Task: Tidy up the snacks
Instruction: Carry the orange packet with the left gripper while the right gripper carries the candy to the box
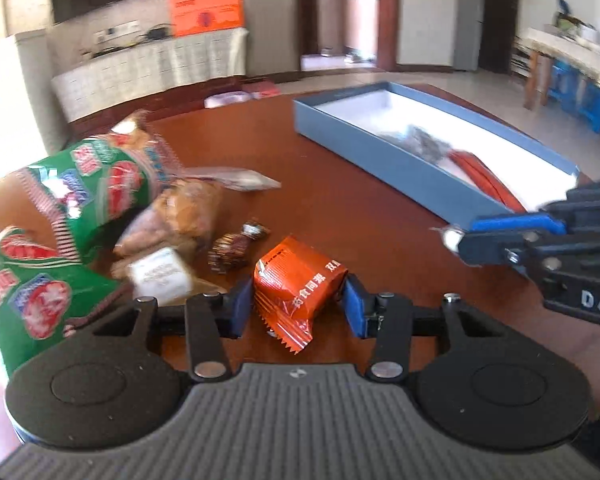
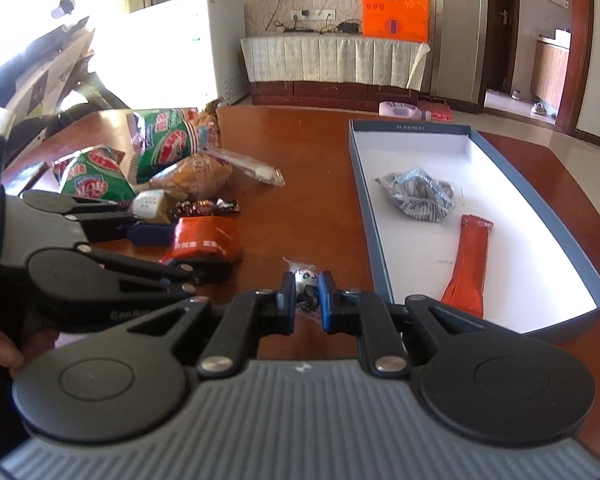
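Observation:
My left gripper (image 1: 298, 306) is shut on an orange snack packet (image 1: 296, 292), which also shows in the right wrist view (image 2: 206, 238). My right gripper (image 2: 307, 300) is shut on a small white panda candy (image 2: 306, 278); in the left wrist view the right gripper (image 1: 460, 240) sits near the box corner. A blue box (image 2: 370, 216) with a white inside holds a grey wrapped snack (image 2: 418, 194) and a long orange packet (image 2: 466, 264). Green snack bags (image 1: 80, 184), a bread bag (image 1: 188, 210) and a dark candy (image 1: 236, 246) lie in a pile at the left.
The brown wooden table (image 2: 308, 216) has bare room between the pile and the box. A clear wrapped snack (image 2: 256, 170) lies behind the pile. An orange bag (image 2: 394, 8) stands on a far cabinet, off the table.

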{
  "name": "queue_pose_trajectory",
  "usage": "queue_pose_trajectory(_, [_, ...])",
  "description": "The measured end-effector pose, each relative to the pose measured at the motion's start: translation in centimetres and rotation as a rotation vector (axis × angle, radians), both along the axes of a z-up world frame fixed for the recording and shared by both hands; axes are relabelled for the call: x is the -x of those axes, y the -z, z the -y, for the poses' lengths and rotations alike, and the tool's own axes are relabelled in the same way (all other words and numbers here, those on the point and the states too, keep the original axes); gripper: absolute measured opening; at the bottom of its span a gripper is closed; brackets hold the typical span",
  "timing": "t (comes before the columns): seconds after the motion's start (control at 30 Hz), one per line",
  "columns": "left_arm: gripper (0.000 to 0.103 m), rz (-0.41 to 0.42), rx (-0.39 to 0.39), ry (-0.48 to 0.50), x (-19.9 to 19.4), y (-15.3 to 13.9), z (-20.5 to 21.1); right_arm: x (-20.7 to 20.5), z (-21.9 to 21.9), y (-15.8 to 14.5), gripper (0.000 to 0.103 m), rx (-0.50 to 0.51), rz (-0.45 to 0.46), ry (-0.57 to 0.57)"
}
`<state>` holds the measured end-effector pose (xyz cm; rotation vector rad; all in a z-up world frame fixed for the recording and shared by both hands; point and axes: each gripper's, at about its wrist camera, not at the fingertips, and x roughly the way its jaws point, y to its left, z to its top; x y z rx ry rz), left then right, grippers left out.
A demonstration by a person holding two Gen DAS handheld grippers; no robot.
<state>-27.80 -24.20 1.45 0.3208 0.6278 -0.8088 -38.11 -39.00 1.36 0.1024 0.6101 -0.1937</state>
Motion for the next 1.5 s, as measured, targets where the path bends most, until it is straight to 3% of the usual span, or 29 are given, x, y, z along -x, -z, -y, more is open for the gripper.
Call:
queue_pose_trajectory(0.2, [0.053,0.058,0.016,-0.069,-0.3,-2.1,0.2,0.7,0.4,-1.1,0.015,-0.004,0.074,0.019])
queue_pose_trajectory(0.4, [0.053,0.042,0.045,-0.118,-0.4,-2.3,1.1,1.0,0.8,-1.9,0.015,0.009,0.13,0.037])
queue_pose_trajectory(1.1, [0.054,0.081,0.053,-0.102,0.3,-3.0,5.2,2.5,2.6,-3.4,0.015,-0.006,0.215,0.077])
queue_pose_trajectory(1.5, [0.054,0.1,0.105,-0.101,0.7,-4.5,7.2,3.5,4.2,-3.4,0.015,-0.006,0.234,0.139])
